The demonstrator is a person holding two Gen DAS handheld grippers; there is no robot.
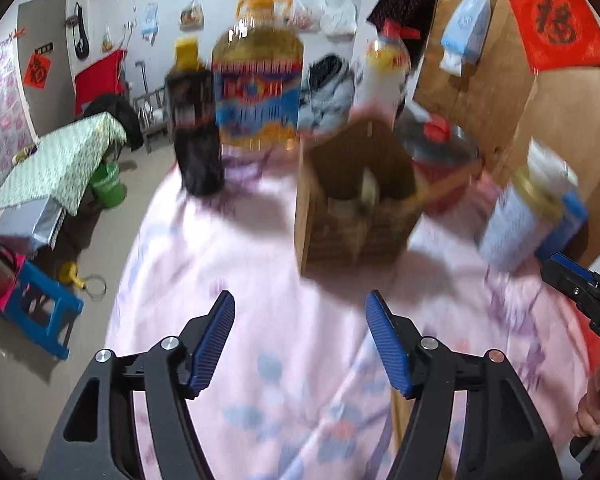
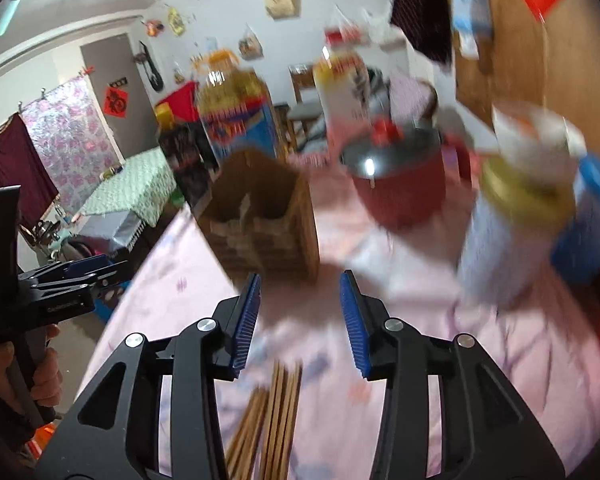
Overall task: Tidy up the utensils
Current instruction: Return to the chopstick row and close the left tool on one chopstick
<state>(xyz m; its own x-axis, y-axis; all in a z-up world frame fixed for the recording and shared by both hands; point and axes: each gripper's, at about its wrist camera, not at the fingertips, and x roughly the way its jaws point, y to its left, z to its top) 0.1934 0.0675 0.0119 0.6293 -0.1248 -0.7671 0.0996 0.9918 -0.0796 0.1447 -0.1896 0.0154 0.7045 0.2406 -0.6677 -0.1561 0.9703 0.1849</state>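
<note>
The table in front of me is covered by a pink flowered cloth (image 1: 260, 300), and everything on it is smeared by motion blur. At its far side stands a big bottle of yellow cooking oil (image 1: 258, 88) with a blue and red label, and just to its left a dark bottle (image 1: 196, 120) with a yellow cap. A red pot (image 2: 400, 184) with a metal lid sits towards the right, with a white bottle (image 1: 384, 72) behind it and a pale jar (image 1: 516, 220) with a gold lid nearer to me on the right. In the middle of the cloth stands the wooden utensil holder (image 1: 352, 200), an open-topped box with something pale standing inside it; what that is I cannot make out. A bundle of wooden chopsticks (image 2: 268, 412) lies flat on the cloth close to me, below my right gripper (image 2: 300, 320) and towards its left finger. That gripper's blue pads stand partly apart with nothing between them. My left gripper (image 1: 300, 340) is spread wider, also empty, above bare cloth short of the holder.
</note>
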